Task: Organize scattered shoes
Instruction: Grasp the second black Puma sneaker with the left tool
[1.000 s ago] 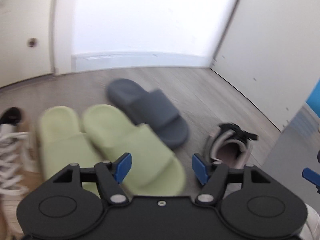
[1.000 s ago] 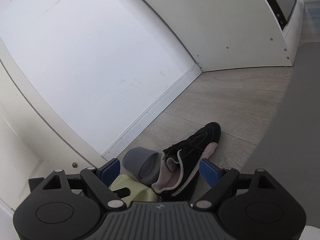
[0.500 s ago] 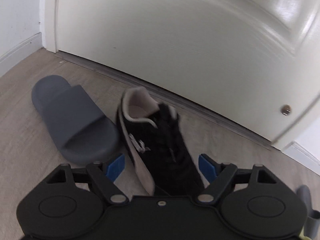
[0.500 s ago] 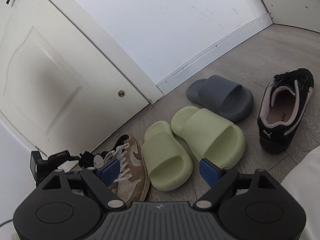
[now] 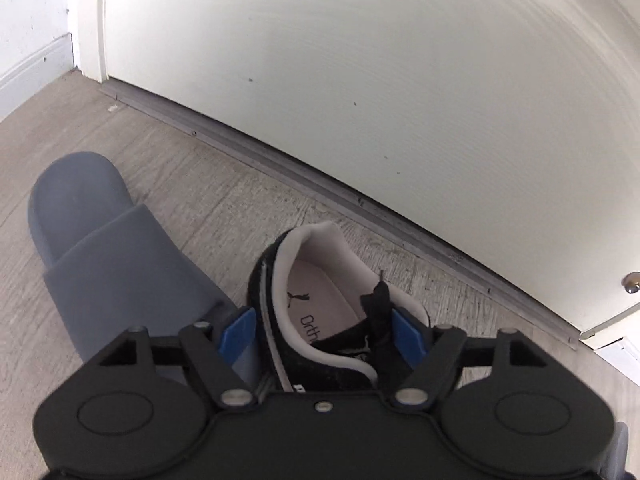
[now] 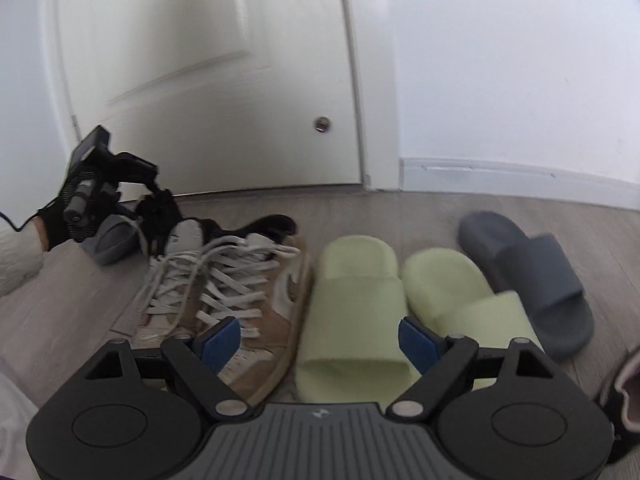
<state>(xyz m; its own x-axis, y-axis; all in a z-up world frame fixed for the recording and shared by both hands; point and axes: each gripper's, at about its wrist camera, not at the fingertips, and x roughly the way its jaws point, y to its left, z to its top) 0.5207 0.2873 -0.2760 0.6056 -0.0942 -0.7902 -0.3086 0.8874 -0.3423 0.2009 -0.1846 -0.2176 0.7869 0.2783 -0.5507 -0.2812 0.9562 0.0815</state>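
Grey wood-look floor (image 5: 168, 168) beside a white door (image 5: 360, 80); the left gripper's (image 5: 324, 330) jaws are closing around a black sneaker (image 5: 320, 312) with pale lining, not yet clamped.

The left wrist camera looked steeply down, close over a black sneaker (image 5: 320, 320) and a grey slide (image 5: 120, 256) before a door (image 5: 360, 80). The right wrist camera sat farther back, facing the same door (image 6: 220, 80) more shallowly, and caught the left gripper (image 6: 154, 216).
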